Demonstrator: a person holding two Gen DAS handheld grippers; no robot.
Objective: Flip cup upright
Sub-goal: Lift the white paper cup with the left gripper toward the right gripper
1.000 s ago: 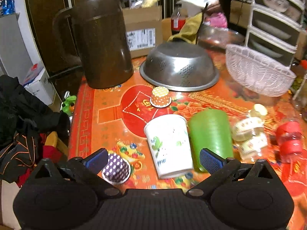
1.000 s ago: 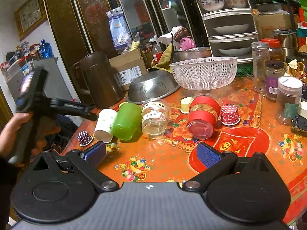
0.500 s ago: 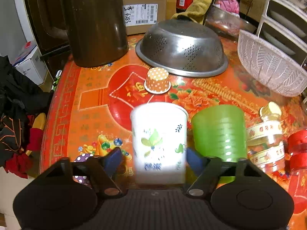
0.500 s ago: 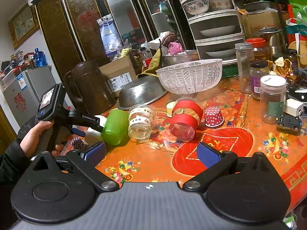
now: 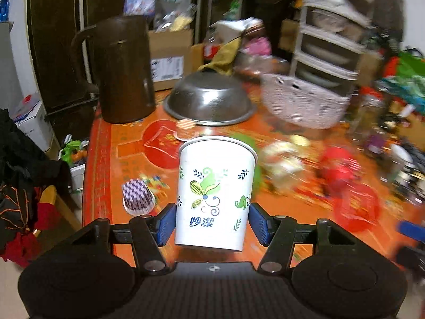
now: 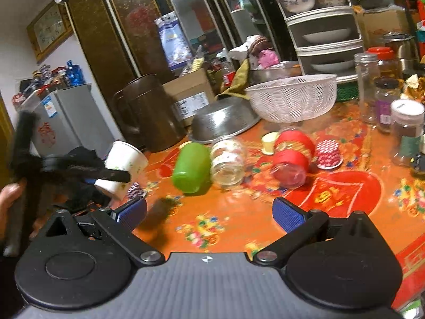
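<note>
While its two blue-padded fingers press on opposite sides of the white paper cup with a green leaf print, the left claw grips that cup low on its wall, near the narrower base. The cup is lifted clear of the orange patterned counter, and its wide open rim points up and away from the camera. In the right wrist view the same cup hangs tilted in the air at the left edge of the counter, rim uppermost, with the left claw clamped across it and a bare hand on the handle behind.

Just beside the cup, lower left, a small purple-and-white checked cupcake liner sits on the counter. Behind the cup, a green plastic cup lies on its side, next to a clear glass jar and a red-lidded jar, both also on their sides. Farther back stand a tall dark brown jug, an upturned steel colander and a white plastic lattice basket.

The right claw is released, its blue pads spread wide and holding nothing, above the near part of the counter, well apart from the cup.
</note>
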